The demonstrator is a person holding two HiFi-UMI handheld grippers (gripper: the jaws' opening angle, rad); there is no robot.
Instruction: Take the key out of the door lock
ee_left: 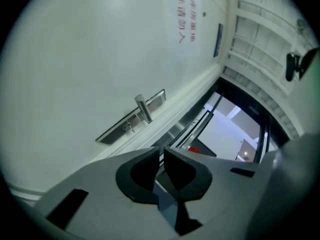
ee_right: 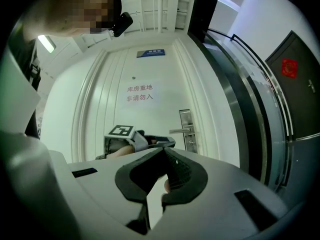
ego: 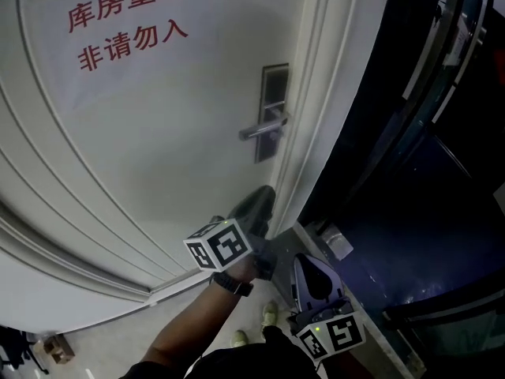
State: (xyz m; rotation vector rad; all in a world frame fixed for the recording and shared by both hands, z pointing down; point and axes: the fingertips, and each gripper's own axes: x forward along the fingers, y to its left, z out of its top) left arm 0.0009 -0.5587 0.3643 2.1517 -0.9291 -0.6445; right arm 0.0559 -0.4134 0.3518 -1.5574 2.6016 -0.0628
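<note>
The white door point(ego: 158, 133) carries a steel lock plate point(ego: 272, 113) with a lever handle point(ego: 264, 127). In the left gripper view a small key point(ee_left: 130, 128) sticks out of the lock plate point(ee_left: 120, 125) just below the handle point(ee_left: 143, 108). My left gripper point(ego: 265, 196) hovers below the handle and off the door, jaws together with only a thin slit and nothing between them point(ee_left: 161, 156). Lower down and further back, my right gripper point(ego: 304, 263) is shut and empty point(ee_right: 164, 151); it looks past the left gripper point(ee_right: 145, 140) toward the lock plate point(ee_right: 187, 130).
Red characters point(ego: 126, 22) are printed on the door. The door frame point(ego: 316, 133) runs along the right of the lock, with a dark glass railing point(ego: 426, 117) beyond it. A person's forearm point(ego: 197, 322) and shoes point(ego: 252, 326) show at the bottom.
</note>
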